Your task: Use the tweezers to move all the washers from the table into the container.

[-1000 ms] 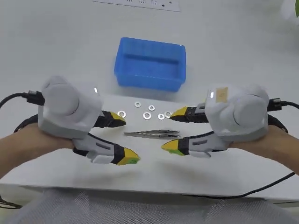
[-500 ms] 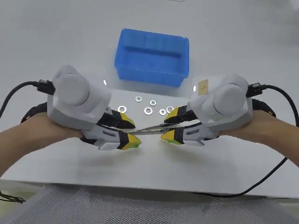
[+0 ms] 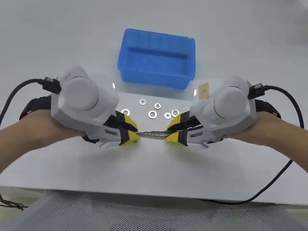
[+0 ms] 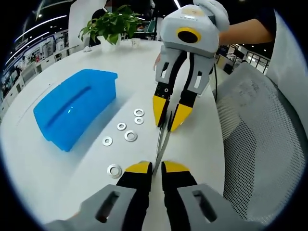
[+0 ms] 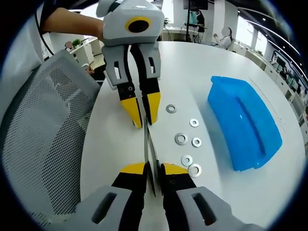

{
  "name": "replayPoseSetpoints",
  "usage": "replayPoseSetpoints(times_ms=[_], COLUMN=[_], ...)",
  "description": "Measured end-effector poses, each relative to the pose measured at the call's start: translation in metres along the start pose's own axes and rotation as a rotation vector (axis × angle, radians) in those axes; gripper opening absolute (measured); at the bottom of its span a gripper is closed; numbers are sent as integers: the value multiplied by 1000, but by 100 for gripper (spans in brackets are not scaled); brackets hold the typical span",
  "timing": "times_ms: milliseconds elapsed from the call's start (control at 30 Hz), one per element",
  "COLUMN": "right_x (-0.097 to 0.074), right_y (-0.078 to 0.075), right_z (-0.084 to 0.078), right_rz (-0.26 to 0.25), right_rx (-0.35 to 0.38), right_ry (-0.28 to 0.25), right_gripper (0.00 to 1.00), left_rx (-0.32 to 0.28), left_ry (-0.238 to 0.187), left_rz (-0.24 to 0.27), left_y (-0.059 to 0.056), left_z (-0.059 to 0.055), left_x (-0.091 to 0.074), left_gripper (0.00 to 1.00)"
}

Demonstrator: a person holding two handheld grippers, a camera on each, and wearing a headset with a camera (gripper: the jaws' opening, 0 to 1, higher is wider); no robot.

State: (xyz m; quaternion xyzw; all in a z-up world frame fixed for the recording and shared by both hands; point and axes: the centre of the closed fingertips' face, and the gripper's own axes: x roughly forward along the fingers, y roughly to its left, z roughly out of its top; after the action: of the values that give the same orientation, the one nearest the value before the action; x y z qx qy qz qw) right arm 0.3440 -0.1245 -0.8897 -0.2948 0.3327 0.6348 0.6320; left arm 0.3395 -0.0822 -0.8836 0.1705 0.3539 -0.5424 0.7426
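I am looking down on a white table (image 3: 144, 168), and at the far left a black cable (image 3: 19, 94) is trailing off the back of the left gripper (image 3: 132, 134). That gripper is pointing toward the middle, and in the left gripper view its yellow-tipped jaws are pressing in on one end of the tweezers (image 4: 161, 144). The tweezers are lying flat on the table, spanning the gap between the two grippers. Just beyond them six washers (image 3: 152, 114) are sitting loose on the table, apart from one another, and farther back the blue container (image 3: 154, 79) is standing well clear of them. To the right, the right gripper (image 3: 171, 134) is facing the left one, tip to tip, and in the right gripper view its jaws are likewise closing around the other end of the tweezers. A small yellowish sticker (image 3: 203, 90) is showing on top of its white housing, but I am finding its print too small to read. I am seeing no brand marks anywhere else.
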Motion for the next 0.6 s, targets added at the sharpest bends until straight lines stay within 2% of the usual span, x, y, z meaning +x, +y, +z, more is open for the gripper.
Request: replayPoseSetpoints(times_ms=[100,267,400,467,500,600], right_x=[0,0,0,0,0,-3], right_y=[0,-1,-2,-2,0,1], right_z=[0,0,1,1,1,4], right_rz=[-2,-9,-23,-28,-27,-36], right_rx=[4,4,-15,-28,-34,-48], right_ry=[-2,-11,-14,-11,-13,-33], right_gripper=[13,11,11,10,10,10], left_rx=[18,46,53,45,50,16], left_ry=[3,0,4,-8,-25,-73], left_rz=[14,6,-18,-21,-21,-36], left_y=[3,3,-2,-4,-5,-7], left_z=[-1,0,0,2,6,17], left_x=[0,0,-2,-5,-10,-21], left_gripper=[8,7,6,6,6,5])
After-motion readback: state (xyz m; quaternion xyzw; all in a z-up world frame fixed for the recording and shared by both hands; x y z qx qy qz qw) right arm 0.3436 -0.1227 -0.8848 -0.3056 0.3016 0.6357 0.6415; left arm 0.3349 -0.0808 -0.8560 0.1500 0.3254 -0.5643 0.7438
